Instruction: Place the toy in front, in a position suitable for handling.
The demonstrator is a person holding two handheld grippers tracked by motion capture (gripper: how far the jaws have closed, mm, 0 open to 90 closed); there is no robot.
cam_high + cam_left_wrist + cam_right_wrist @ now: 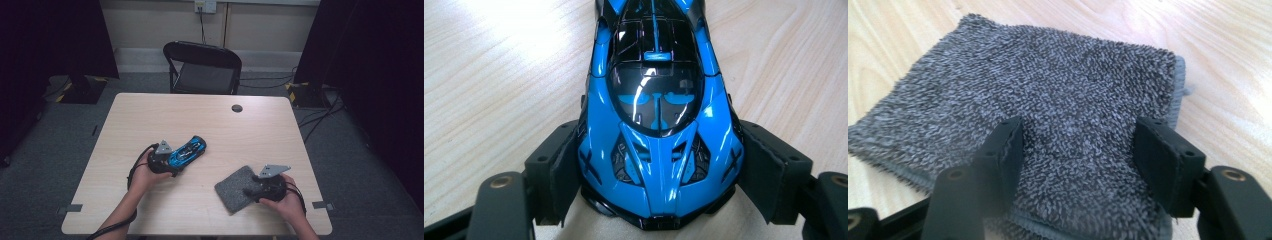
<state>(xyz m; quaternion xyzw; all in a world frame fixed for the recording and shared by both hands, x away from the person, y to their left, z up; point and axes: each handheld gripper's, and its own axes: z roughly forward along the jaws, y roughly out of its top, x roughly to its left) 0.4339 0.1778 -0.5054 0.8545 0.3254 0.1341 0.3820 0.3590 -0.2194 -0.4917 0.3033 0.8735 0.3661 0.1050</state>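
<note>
Left gripper (659, 165) clamps blue toy car (659, 125) by its sides on table (150, 110) | right gripper (1078, 150) jaws apart over grey cloth (1048, 90) (folded, near table's right front), pads seemingly resting on its pile, not pinching

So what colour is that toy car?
The toy car is glossy bright blue with black panels and windows, clearest in the left gripper view.

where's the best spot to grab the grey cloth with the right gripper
Take the grey cloth at its near edge, coming in low from the person's side. It lies flat and folded on the table, so that doubled edge is the only part thin enough to pinch. The right gripper already hovers open above it.
</note>
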